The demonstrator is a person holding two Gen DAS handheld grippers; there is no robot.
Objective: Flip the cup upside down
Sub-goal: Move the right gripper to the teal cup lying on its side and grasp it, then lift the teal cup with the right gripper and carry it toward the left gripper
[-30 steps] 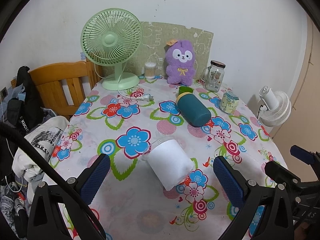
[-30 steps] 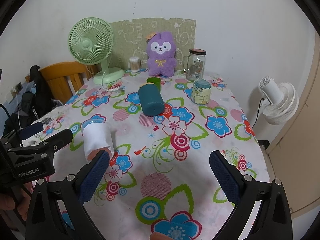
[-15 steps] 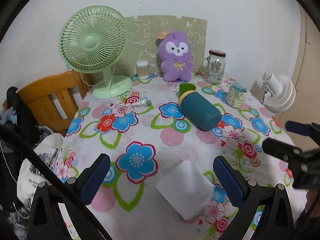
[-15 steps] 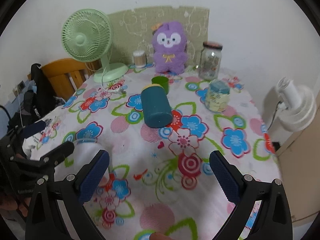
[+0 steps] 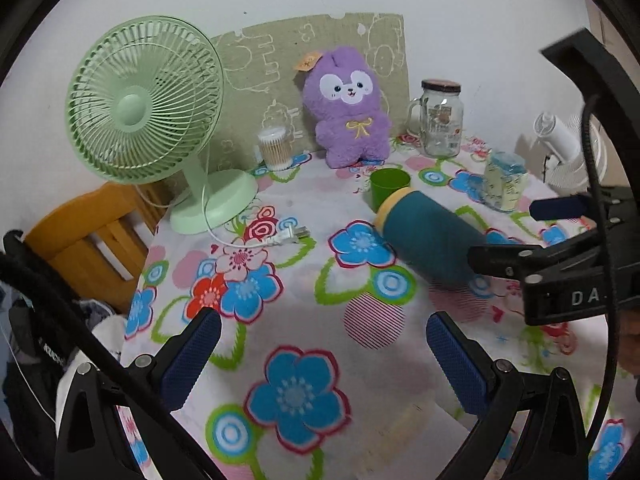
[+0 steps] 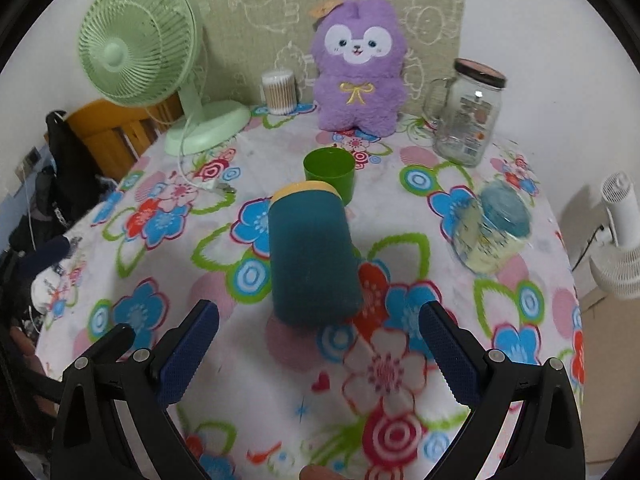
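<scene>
1. A lived-in home room: a table under a flowered tablecloth [image 6: 248, 380] stands against a plain white wall.
2. A purple plush toy [image 6: 358, 68], a green desk fan [image 6: 140, 40] and a tub of cotton swabs [image 6: 279, 92] crowd its far edge.
3. A wooden chair [image 5: 92, 240] stands beside it, with clothes [image 5: 36, 344] heaped alongside.

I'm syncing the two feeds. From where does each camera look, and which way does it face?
Left wrist: on the left gripper, facing across the floral table to the green fan; open jaws show, right gripper at right.
Right wrist: on the right gripper, facing the lying teal cup; open jaws show.
Shared: cup, purple plush toy, fan.
</scene>
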